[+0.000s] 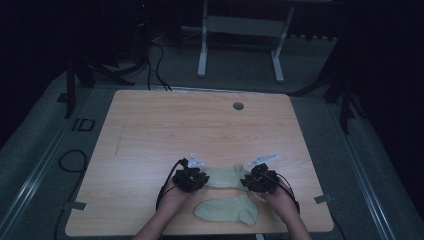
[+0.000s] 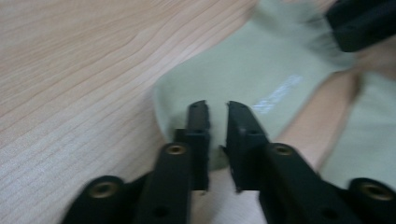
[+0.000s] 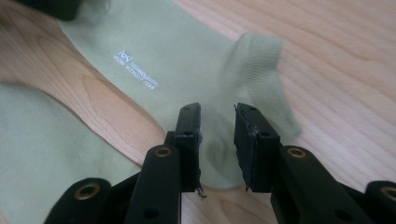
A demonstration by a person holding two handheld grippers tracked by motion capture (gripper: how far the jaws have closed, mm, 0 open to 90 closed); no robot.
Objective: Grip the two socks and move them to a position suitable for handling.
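Left tool (image 2: 217, 109): jaws parted by a narrow gap, tips over the rounded end of the far sock (image 2: 252, 70), nothing clamped between them. In the high view the left tool (image 1: 190, 178) sat at that sock's left end, with the person's left hand (image 1: 172, 196) behind it.

Right tool (image 3: 217, 114): jaws slightly wider, a small gap, straddling the heel end of the same sock (image 3: 187, 70) just below its ribbed cuff (image 3: 259, 74). Fabric showed between the jaws, but they were not closed on it. From above, the right tool (image 1: 259, 178) was at the sock's right end, right hand (image 1: 281, 197) behind.

Far sock (image 1: 223, 176): pale green, lying flat on the tabletop (image 1: 200, 125) between the two tools, small white print on its side, too small to read reliably.

Second sock (image 1: 227, 210): same colour, flat, nearer the front edge, just beside the first with a strip of bare wood between them. In the right gripper view it (image 3: 42, 154) lay at lower left.

Tabletop: light wood grain, with a round grey grommet (image 1: 238, 106) near the far edge, well apart from the socks. Black cables (image 1: 167, 182) trailed from both tools. Surroundings dark; a white frame (image 1: 240, 40) stood beyond the tabletop.
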